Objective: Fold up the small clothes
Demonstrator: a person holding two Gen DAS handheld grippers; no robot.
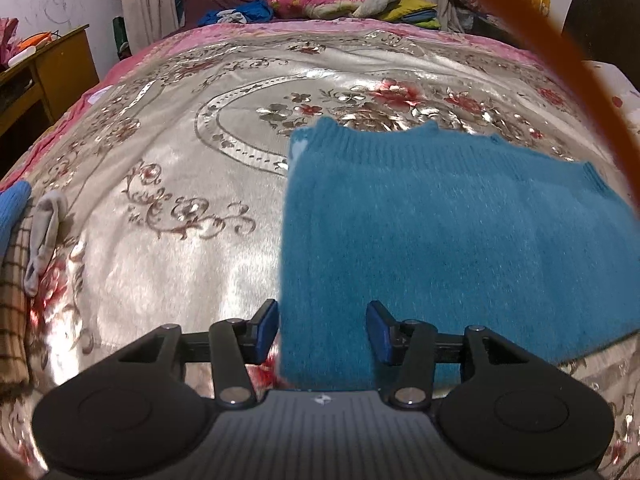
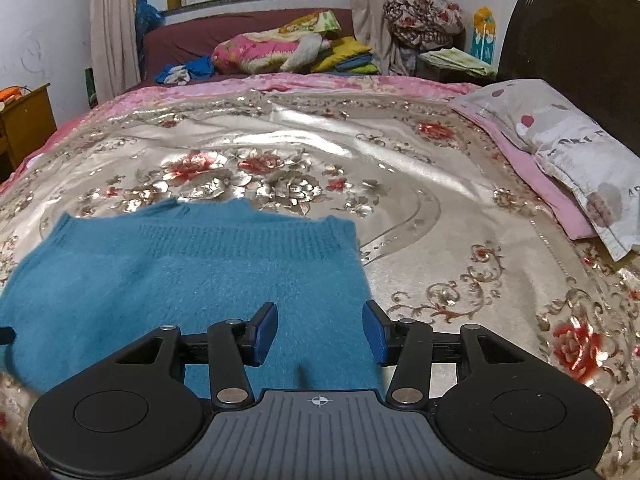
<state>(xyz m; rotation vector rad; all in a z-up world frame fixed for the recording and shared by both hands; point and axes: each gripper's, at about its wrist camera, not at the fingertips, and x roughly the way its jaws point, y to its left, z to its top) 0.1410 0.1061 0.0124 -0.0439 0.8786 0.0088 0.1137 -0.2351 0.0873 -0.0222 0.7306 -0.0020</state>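
A teal knitted garment (image 1: pixel 440 232) lies flat on the flowered bedspread (image 1: pixel 180 160), its ribbed band at the far edge. My left gripper (image 1: pixel 322 332) is open over its near left corner, blue pads (image 1: pixel 268 330) apart, nothing between them. In the right wrist view the same garment (image 2: pixel 180 272) lies to the left and centre. My right gripper (image 2: pixel 320 332) is open over its near right corner, empty.
A grey sock (image 1: pixel 42 236), a checked cloth (image 1: pixel 12 308) and a blue item (image 1: pixel 10 208) lie at the bed's left edge. A pillow (image 2: pixel 560 152) lies right. Folded bedding (image 2: pixel 280 52) is piled behind. A wooden cabinet (image 1: pixel 52 68) stands left. An orange strap (image 1: pixel 580 80) crosses the view.
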